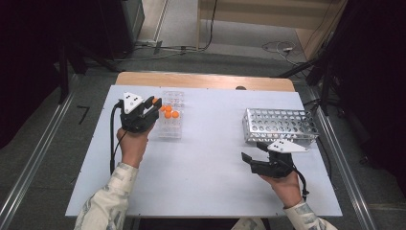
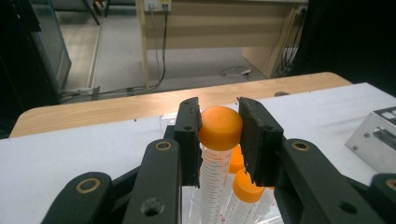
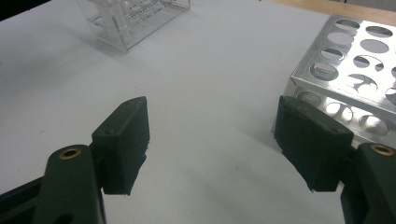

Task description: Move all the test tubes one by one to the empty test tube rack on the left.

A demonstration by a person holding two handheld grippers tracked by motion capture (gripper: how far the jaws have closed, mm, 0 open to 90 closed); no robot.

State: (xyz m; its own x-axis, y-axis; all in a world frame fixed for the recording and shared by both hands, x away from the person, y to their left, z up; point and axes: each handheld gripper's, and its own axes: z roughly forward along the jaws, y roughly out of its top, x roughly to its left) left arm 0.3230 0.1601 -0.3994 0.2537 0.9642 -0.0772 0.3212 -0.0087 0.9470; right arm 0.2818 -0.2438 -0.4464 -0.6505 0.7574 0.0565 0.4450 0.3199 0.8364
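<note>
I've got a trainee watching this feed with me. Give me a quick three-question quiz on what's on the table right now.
1. True or false: the left tongs are shut on the orange cap of a tube.
2. Which rack has tubes standing in it? A) the metal rack B) the clear rack C) both
3. What is between the jaws of the right tongs?

Key
1. True: both jaws press on the cap, and the tube is upright at the clear rack.
2. B: orange-capped tubes stand in the clear rack; the holes of the metal rack that can be seen hold none.
3. Nothing: the jaws stand wide apart over the bare white table, beside the metal rack.
</note>
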